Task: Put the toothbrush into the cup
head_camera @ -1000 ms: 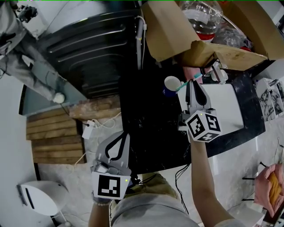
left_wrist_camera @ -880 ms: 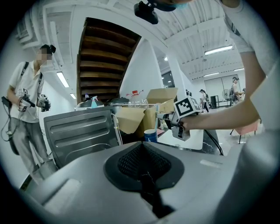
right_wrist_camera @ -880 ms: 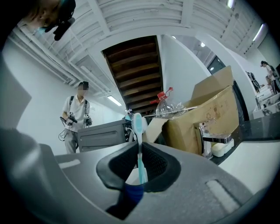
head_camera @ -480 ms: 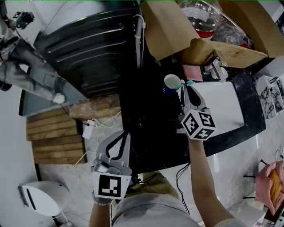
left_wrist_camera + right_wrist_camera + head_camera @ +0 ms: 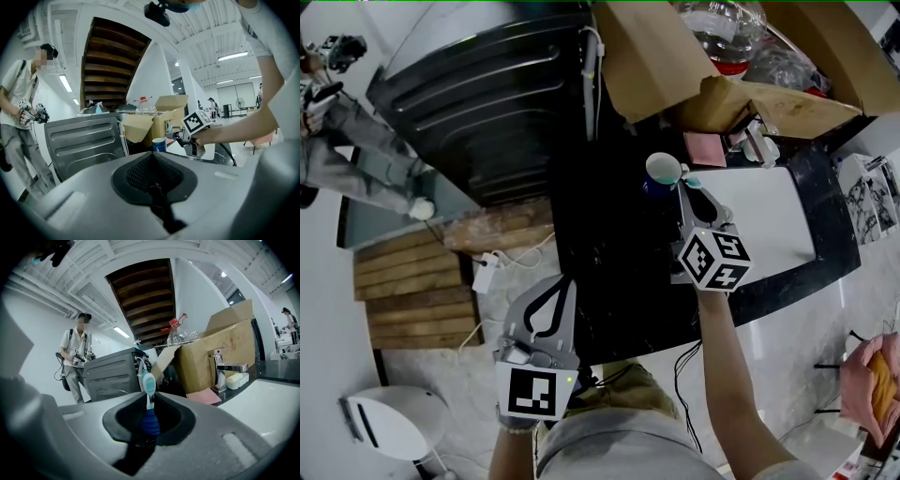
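I'm over a black counter (image 5: 619, 248) with a white sink (image 5: 769, 225) set in it. Nearest me, my left gripper (image 5: 551, 291) hangs off the counter's edge, jaws pressed together on nothing. Farther on, my right gripper (image 5: 692, 192) clamps the toothbrush (image 5: 148, 389), bristle end up, just beside the blue cup (image 5: 663, 172). A cardboard box (image 5: 656, 56) stands behind.

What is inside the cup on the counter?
From above, the cup shows only a white inside, nothing in it. Its bottom is partly hidden by its wall. The toothbrush sits outside, in the right hand-held gripper.
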The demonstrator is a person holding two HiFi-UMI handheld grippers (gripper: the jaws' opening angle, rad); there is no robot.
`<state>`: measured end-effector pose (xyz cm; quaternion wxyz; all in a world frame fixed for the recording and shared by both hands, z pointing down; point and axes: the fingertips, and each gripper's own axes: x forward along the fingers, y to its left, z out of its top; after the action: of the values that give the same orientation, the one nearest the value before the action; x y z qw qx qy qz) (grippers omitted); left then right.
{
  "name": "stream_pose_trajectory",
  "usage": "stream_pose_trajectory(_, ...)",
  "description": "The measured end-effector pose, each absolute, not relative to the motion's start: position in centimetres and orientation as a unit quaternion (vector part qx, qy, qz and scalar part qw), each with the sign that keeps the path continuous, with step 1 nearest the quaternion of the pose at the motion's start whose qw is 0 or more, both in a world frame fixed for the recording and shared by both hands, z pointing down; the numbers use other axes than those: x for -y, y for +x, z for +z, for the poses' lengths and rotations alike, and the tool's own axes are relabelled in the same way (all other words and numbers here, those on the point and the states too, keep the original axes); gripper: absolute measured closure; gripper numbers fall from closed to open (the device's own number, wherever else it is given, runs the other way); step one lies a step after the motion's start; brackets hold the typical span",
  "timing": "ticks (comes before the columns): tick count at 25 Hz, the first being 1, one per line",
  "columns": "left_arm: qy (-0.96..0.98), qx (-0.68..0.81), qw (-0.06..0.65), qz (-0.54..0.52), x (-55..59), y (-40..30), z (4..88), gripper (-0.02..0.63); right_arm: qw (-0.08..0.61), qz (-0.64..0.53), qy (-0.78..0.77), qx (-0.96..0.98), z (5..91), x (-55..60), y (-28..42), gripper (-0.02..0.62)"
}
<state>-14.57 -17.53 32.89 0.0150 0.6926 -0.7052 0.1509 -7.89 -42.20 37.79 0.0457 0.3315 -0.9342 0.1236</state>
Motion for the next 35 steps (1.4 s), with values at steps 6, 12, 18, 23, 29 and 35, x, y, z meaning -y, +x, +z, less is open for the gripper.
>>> stream_pose_trajectory(6, 0.706, 0.692, 0.016, 0.149, 17.4, -14.3, 33.0, 0.591, 0.061, 0.128, 0.334, 0.932, 38.5, 41.0, -7.2, 0.529)
stream_pose_trajectory(12, 0.725, 0.674, 0.011, 0.142, 17.2, -13.6, 33.1, 0.591, 0.052, 0.117, 0.358, 0.925, 38.4, 38.6, -4.7, 0.604)
stream_pose_trajectory(18, 0.752, 0.645, -0.004, 0.134, 17.1, -12.2, 32.5, 0.591, 0.04, 0.108, 0.382, 0.917, 37.1, 35.4, -1.9, 0.603)
stream_pose_trajectory(23, 0.773, 0.621, -0.013, 0.13, 16.8, -11.1, 32.3, 0.591, 0.033, 0.094, 0.402, 0.91, 35.8, 32.3, 0.4, 0.603)
stream_pose_trajectory(29, 0.797, 0.588, -0.028, 0.13, 16.1, -9.4, 32.0, 0.591, 0.034, 0.07, 0.427, 0.901, 34.4, 28.7, 3.3, 0.603)
stream_pose_trajectory(35, 0.816, 0.563, -0.041, 0.128, 15.3, -8.1, 31.7, 0.591, 0.029, 0.053, 0.446, 0.893, 33.3, 24.9, 5.5, 0.603)
